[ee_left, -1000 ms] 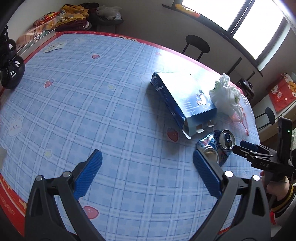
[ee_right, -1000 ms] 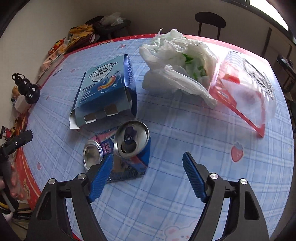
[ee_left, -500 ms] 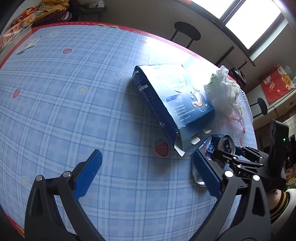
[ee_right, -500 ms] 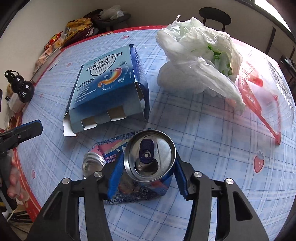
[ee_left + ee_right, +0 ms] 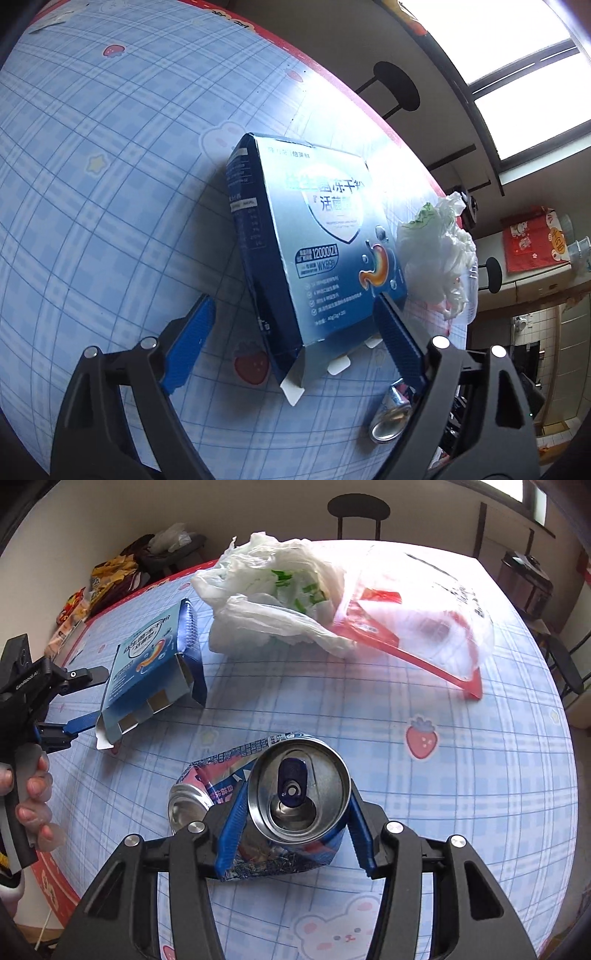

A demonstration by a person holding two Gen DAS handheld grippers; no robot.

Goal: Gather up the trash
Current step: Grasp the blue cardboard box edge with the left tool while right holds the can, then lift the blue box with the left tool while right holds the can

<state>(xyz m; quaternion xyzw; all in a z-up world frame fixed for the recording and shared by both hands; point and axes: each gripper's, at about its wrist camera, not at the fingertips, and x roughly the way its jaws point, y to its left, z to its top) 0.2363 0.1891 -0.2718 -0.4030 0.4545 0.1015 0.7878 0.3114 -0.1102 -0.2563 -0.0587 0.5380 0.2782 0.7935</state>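
A crushed blue and pink drink can (image 5: 299, 797) lies bent on the blue checked tablecloth, its top facing up, and my right gripper (image 5: 297, 794) is shut on it with both blue pads against its sides. One end of the can (image 5: 388, 421) also shows in the left wrist view. An open blue cardboard box (image 5: 317, 266) lies flat with its flapped end towards my left gripper (image 5: 293, 339). That gripper's jaws are closing with the box end between them, and the left pad is still apart from it. From the right wrist view, the left gripper (image 5: 83, 698) straddles the box (image 5: 155, 661).
A crumpled white plastic bag (image 5: 280, 602) and a red and clear plastic pouch (image 5: 417, 627) lie beyond the can. A hand (image 5: 33, 794) holds the left gripper at the table's red edge (image 5: 55, 886). Snack packets (image 5: 110, 576) sit at the far end, with black stools (image 5: 395, 88) past the table.
My right gripper went from open beside the can to shut on it. My left gripper moved in on the box, now straddles its near end, and its jaws have narrowed slightly.
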